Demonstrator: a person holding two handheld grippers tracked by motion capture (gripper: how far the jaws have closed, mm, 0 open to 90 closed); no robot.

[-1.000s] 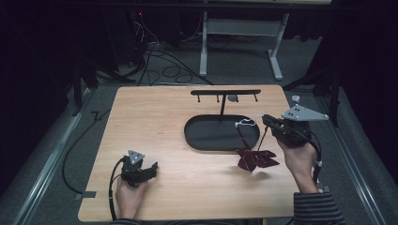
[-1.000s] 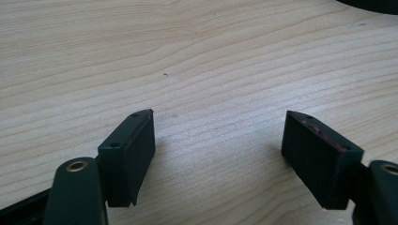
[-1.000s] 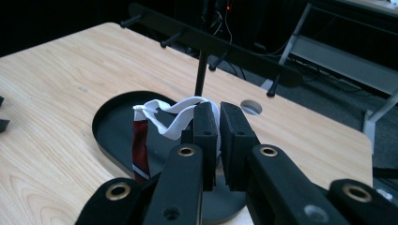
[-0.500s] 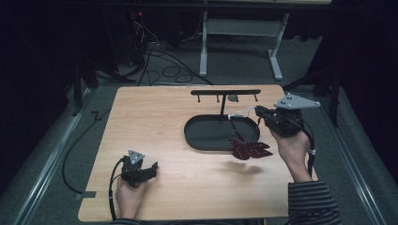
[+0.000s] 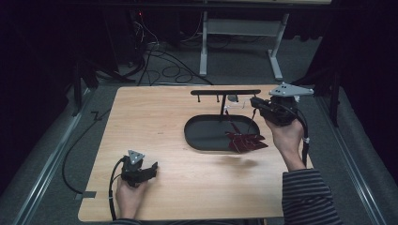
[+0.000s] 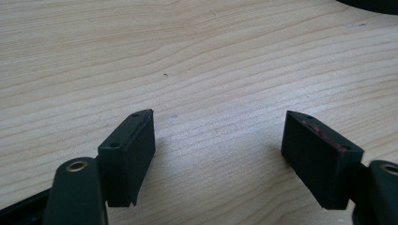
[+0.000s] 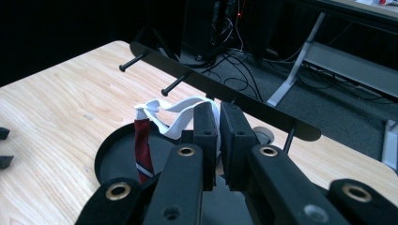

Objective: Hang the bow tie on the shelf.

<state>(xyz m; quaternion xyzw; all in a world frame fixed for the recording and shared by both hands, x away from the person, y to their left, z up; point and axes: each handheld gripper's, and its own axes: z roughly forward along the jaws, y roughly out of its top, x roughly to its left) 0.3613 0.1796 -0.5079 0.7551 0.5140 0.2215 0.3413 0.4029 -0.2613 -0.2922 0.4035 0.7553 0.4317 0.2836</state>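
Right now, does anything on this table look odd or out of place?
Nothing is spilled or broken. One oddity: a dark red tie dangles over the black oval tray from its white strap, pinched in the right tool, below the black peg rack. The left tool rests open on bare wood.

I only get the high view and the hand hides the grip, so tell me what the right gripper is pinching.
Observer: The right gripper view shows the right gripper with its jaws shut on a white fabric band, not on the dark red striped cloth hanging from it.
Operator: Report the left jaws.
Observer: The left gripper view shows the left gripper open wide, with bare light wooden table between its jaws.
Operator: Check the pegs by the band.
Observer: On the black metal rack bar, the two round-tipped pegs left of the band carry nothing.
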